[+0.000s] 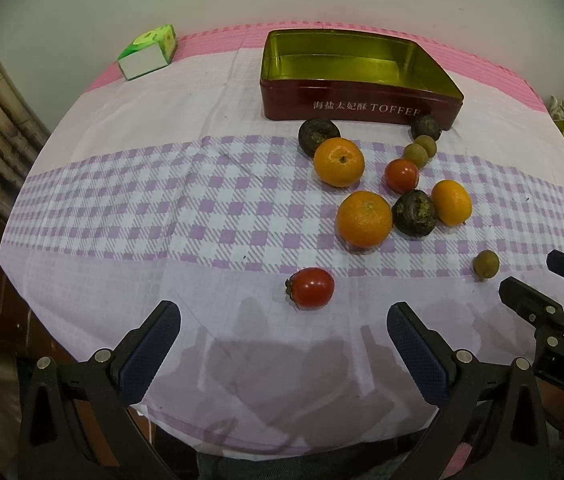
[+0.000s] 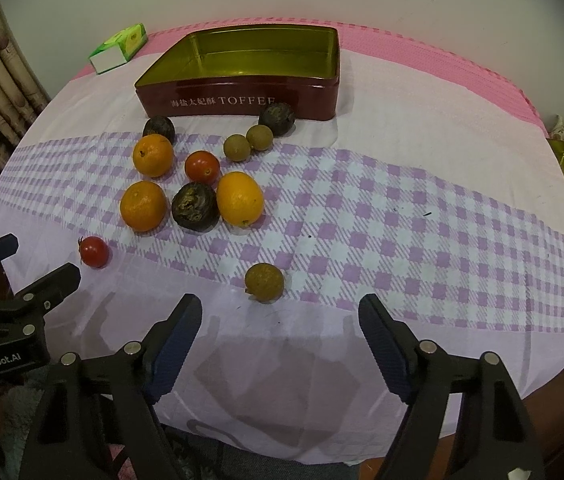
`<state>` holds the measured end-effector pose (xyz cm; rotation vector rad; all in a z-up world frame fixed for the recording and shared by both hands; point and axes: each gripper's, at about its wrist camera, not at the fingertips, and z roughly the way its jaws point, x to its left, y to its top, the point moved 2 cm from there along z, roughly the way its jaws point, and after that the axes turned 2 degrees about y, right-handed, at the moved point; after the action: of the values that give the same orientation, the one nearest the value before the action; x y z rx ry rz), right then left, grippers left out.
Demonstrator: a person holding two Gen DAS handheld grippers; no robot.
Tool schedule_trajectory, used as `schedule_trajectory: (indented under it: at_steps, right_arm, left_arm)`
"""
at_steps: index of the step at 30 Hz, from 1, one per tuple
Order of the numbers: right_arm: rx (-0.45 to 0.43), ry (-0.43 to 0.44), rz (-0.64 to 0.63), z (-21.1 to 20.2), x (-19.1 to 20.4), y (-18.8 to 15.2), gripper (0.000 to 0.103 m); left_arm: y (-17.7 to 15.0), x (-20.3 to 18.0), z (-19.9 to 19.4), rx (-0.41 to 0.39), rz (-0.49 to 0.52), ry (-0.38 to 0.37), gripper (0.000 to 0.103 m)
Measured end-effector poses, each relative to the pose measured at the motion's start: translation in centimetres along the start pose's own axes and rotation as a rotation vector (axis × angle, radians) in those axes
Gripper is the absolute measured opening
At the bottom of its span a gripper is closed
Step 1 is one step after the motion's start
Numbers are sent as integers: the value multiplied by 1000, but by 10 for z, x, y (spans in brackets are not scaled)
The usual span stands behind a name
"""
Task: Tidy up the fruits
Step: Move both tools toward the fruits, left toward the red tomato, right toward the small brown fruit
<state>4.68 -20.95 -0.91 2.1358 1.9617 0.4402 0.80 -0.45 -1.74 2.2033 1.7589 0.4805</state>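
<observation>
Just beyond left hand-held gripper (image 1: pixel 284 326): tomato (image 1: pixel 311 288).

Bare tablecloth (image 1: pixel 130 200) wide open left of fruit cluster. Toffee tin (image 1: pixel 356 76) walls off far side; dark fruit (image 1: pixel 425 127) touches its front. Oranges (image 1: pixel 363 219), tomato (image 1: pixel 401 176), dark fruit packed close, tight gaps. Near tomato (image 1: pixel 311 288) and small brown fruit (image 2: pixel 264 281) stand apart, reachable.
</observation>
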Motion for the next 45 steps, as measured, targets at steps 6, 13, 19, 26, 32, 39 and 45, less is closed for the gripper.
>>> schedule_trajectory:
  at_steps: [6,13,19,26,32,39,45]
  right_arm:
    - [7,2,5,1,-1,0,78]
    - [15,9,6,4,-2,-1,78]
    - [17,12,1,4,1,-1,78]
    - [21,18,-6,5,2,-1,76]
    - [26,23,-9,6,3,-1,76]
    - [49,40,14,13,-1,-2,76]
    - [69,55,14,20,0,-3,73]
  left_arm:
    - [0,-1,2,6,6,-1,102]
    - [0,-2,3,10,7,2,102]
    - [-1,-1,3,10,11,6,102]
    - [-2,0,4,12,9,7,102]
    - [-3,1,6,21,2,1,102]
    - [-4,1,12,39,-7,-5,102]
    - [-4,2,16,50,-10,-17,102]
